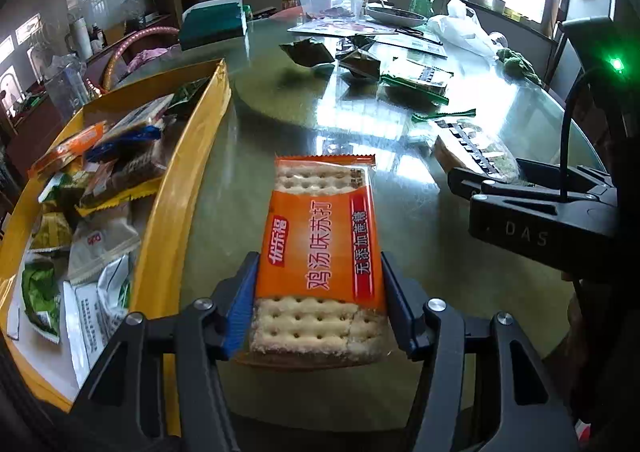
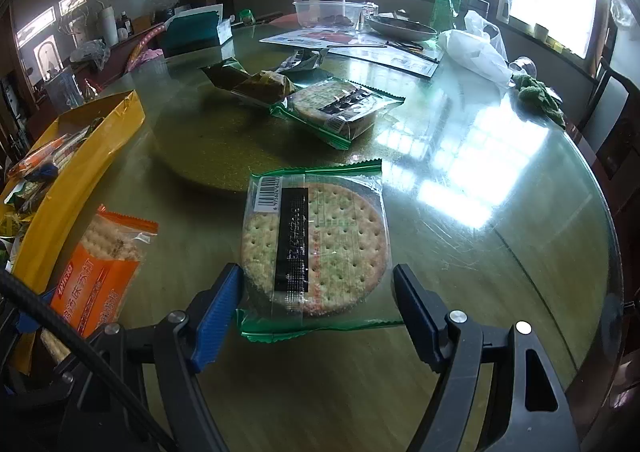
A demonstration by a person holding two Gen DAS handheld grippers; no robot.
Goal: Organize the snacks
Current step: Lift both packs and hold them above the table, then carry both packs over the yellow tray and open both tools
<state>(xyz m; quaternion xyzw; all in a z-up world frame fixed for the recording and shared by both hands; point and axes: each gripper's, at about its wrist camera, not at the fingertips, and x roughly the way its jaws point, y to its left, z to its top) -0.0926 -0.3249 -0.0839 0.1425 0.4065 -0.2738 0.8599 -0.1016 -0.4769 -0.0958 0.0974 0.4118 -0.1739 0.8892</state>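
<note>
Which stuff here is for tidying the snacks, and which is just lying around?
For the job: orange crackers, round crackers, yellow box, other green pack.
Lying about: white bag, green bottle, papers, dish.

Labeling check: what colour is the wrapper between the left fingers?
Orange, with clear ends; left wrist view shows it best.

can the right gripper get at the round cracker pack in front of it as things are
Probably yes. The right gripper is open with the round cracker pack lying flat on the glass table between its fingers, nothing over it. The right finger stands a little clear of the pack.
</note>
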